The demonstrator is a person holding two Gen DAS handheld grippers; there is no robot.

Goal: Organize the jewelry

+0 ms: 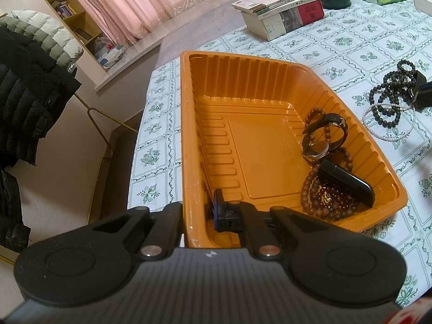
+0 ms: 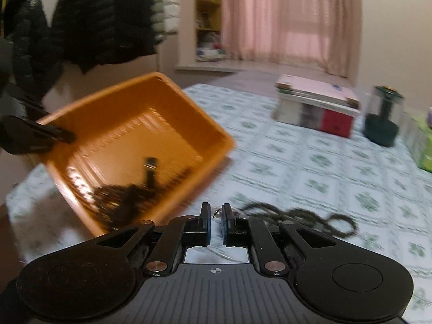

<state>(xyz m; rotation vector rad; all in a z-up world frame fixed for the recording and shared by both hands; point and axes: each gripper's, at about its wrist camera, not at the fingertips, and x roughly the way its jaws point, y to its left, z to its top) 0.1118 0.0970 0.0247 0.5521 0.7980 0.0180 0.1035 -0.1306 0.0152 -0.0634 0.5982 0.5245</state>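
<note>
Right wrist blurred; tray (image 2: 151,102) contents (image 2: 127,197) indistinct.

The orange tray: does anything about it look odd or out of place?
Yes. The orange tray sits tilted, one side lifted off the table while the left gripper clamps its wall. The watch and bead bracelets have gathered at its low side.

Stacked books (image 1: 280,13) on floral tablecloth (image 1: 351,40), pink curtains (image 1: 135,2), dark puffer jackets (image 1: 24,86), bookshelf (image 1: 62,8)
</note>
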